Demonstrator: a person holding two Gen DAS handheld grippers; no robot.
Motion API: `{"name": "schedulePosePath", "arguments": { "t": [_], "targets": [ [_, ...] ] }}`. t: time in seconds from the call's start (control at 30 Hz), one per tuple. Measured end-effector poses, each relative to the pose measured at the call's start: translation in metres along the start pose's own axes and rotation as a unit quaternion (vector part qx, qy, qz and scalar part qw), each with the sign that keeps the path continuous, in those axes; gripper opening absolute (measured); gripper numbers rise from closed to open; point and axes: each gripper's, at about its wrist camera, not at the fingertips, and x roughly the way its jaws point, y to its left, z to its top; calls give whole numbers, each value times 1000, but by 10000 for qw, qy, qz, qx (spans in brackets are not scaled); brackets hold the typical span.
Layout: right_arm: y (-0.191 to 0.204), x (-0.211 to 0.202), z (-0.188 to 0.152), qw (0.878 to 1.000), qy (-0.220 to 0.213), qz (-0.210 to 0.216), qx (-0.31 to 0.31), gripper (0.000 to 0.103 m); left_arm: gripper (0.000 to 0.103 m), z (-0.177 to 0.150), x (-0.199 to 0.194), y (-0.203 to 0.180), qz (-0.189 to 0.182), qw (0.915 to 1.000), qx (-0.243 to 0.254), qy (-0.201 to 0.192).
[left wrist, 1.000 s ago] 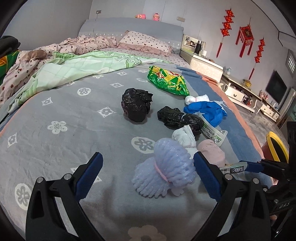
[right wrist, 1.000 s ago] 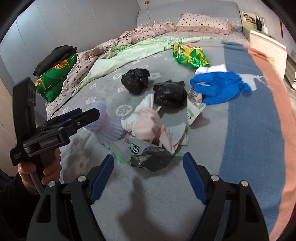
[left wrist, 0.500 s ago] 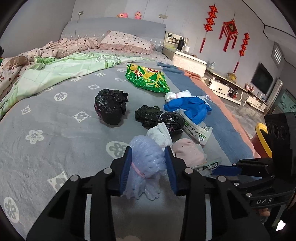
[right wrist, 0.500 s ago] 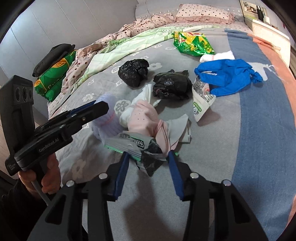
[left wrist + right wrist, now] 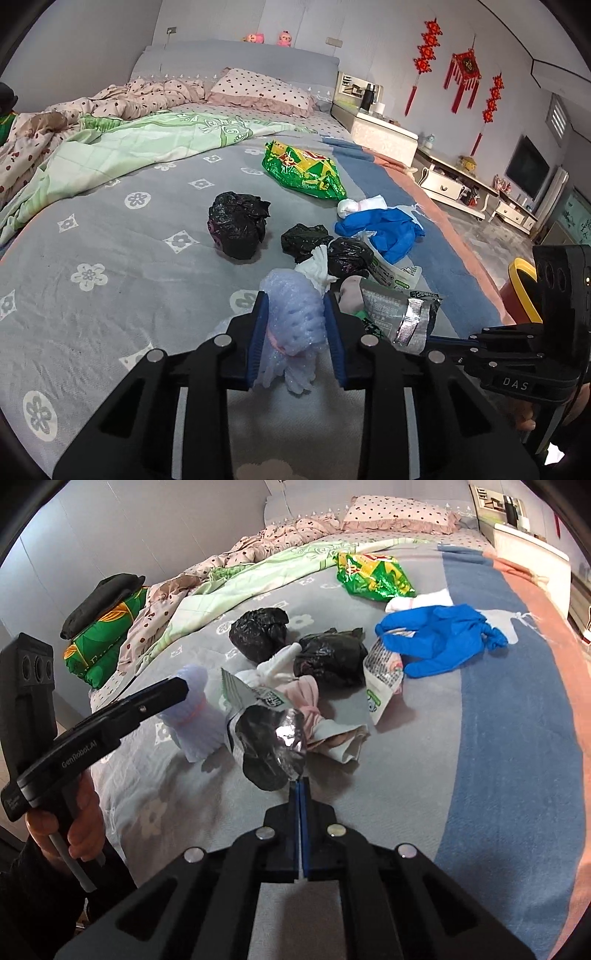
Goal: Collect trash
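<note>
A pale lilac foam net (image 5: pixel 291 321) stands on the grey bedspread (image 5: pixel 110 314). My left gripper (image 5: pixel 295 297) is closing on it, and both blue pads press its sides. My right gripper (image 5: pixel 300 781) is shut on the edge of a crumpled silver foil wrapper (image 5: pixel 269 738), which hangs just above the bed. The same wrapper (image 5: pixel 399 314) shows at the right of the left wrist view. Further back lie two black bags (image 5: pixel 238 229) (image 5: pixel 325 247), a green snack bag (image 5: pixel 303 171), a blue glove (image 5: pixel 384 229) and a white packet (image 5: pixel 380 686).
A pink cloth (image 5: pixel 306 701) and white tissue lie among the trash. A green quilt (image 5: pixel 129 155) and pillows fill the head of the bed. A yellow-rimmed bin (image 5: pixel 521 291) stands on the floor at the right. Folded bedding (image 5: pixel 103 627) is stacked at the left.
Both grippers have gone from wide open to closed. The left one now squeezes the foam net. The right one has pinched the foil wrapper, which has come up off the bed.
</note>
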Motion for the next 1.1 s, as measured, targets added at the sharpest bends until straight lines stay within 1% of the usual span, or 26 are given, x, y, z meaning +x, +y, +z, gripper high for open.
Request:
{"name": "schedulePosePath", "arguments": {
  "t": [0.33, 0.37, 0.4, 0.43, 0.53, 0.57, 0.6, 0.67, 0.8, 0.87, 0.93, 1.0, 1.03, 1.07, 1.1],
  "targets": [
    [-1, -32, 5, 9989, -435, -148, -27, 0, 28, 10, -29, 0, 3, 9997, -18, -249],
    [-1, -34, 5, 9989, -453, -134, -10, 0, 28, 11, -30, 0, -7, 9997, -20, -263],
    [-1, -34, 5, 9992, -406, -13, -15, 0, 28, 11, -32, 0, -33, 9996, -31, -275],
    [-2, -34, 6, 9994, -288, 199, -53, 0, 28, 12, -34, 0, -42, 9996, -42, -281],
    [8, -41, 2, 9989, -273, 216, -322, 2, 28, 11, -38, 0, -35, 9995, -42, -305],
    [12, -43, 0, 9986, -277, 183, -408, 12, 28, 11, -39, 1, -26, 9995, -49, -311],
    [15, -44, -1, 9985, -284, 166, -428, 32, 28, 12, -40, 2, -30, 9995, -69, -303],
    [18, -43, -2, 9987, -246, 315, -320, 58, 28, 11, -40, 5, -33, 9995, -114, -302],
    [24, -30, 2, 9985, -61, 515, -181, 58, 29, 10, -44, 10, 7, 9993, -158, -344],
    [33, -22, 3, 9987, 9, 428, -286, 59, 29, 10, -46, 14, 10, 9992, -187, -357],
    [41, -11, 4, 9990, 33, 210, -389, 62, 29, 9, -48, 18, 39, 9991, -226, -368],
    [43, 1, 6, 9994, 128, 99, -306, 61, 29, 9, -49, 22, 54, 9989, -290, -376],
    [43, 6, 7, 9994, 179, 146, -251, 56, 29, 9, -50, 24, 64, 9987, -314, -384],
    [45, 11, 8, 9992, 235, 178, -260, 35, 29, 8, -50, 26, 71, 9987, -329, -389],
    [48, 15, 8, 9990, 281, 112, -341, 8, 29, 8, -52, 28, 86, 9986, -335, -396]
  ]
}}
